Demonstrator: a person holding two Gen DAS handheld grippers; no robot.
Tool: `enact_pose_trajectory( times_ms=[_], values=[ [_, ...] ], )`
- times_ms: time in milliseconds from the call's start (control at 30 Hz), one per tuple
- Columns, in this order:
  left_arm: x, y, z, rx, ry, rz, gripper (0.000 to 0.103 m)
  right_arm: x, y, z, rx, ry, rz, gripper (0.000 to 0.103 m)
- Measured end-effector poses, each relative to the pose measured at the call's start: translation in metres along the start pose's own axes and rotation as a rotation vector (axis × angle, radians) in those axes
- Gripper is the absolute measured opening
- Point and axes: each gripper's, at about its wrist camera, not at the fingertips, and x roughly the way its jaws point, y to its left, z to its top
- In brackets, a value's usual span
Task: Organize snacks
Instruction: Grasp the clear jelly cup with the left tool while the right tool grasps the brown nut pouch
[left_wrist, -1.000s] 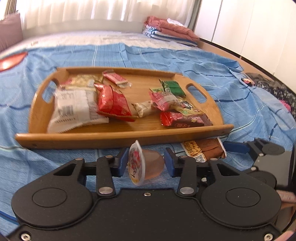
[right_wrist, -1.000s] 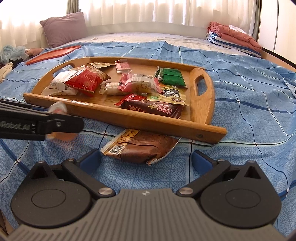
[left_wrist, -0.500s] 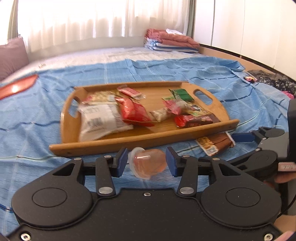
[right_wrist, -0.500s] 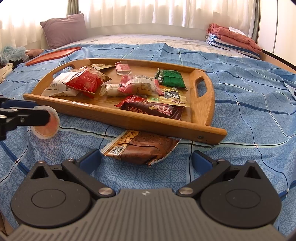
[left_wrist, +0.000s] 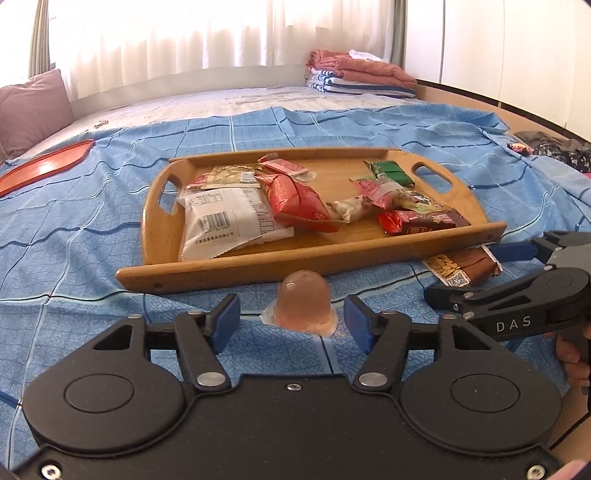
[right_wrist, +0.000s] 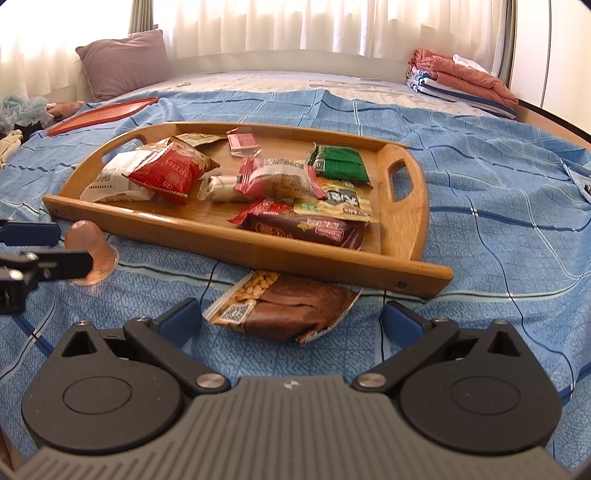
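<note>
A pinkish jelly cup (left_wrist: 303, 302) (right_wrist: 90, 247) stands lid-down on the blue bedspread, just in front of the wooden tray (left_wrist: 258, 264) (right_wrist: 410, 206). My left gripper (left_wrist: 291, 323) (right_wrist: 40, 245) straddles the cup; its jaws are opening and both pads stand clear of it. The tray holds several snack packets. A brown peanut snack packet (right_wrist: 284, 310) (left_wrist: 461, 267) lies on the bedspread against the tray's near edge. My right gripper (right_wrist: 291, 323) (left_wrist: 484, 275) is open just short of that packet, with nothing between its fingers.
A red tray (left_wrist: 44, 166) (right_wrist: 103, 114) lies on the bed at the far left. Folded blankets (left_wrist: 362, 77) (right_wrist: 461, 83) are stacked at the far right, and a purple pillow (right_wrist: 123, 68) sits at the back. A hand (left_wrist: 572, 360) holds the right gripper.
The left gripper drew back from the tray and spread its jaws. The jelly cup, gripped sideways before, now stands lid-down on the bedspread. The right gripper stayed still.
</note>
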Motion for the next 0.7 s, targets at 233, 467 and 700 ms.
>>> enact_pose_trajectory(
  times_ms=[233,467,700],
  values=[
    [0.015,-0.011,-0.004,0.037,0.034,-0.019,0.064,-0.002,0.005,0.002,-0.034,-0.032,-0.023,0.098],
    [0.015,-0.012,-0.009,0.055,0.015,-0.006,0.044,0.001,0.007,0.003,-0.033,-0.030,-0.019,0.098],
    [0.005,-0.013,-0.009,0.026,0.007,0.005,0.043,0.001,0.009,0.007,0.005,-0.022,0.004,0.080]
  ],
)
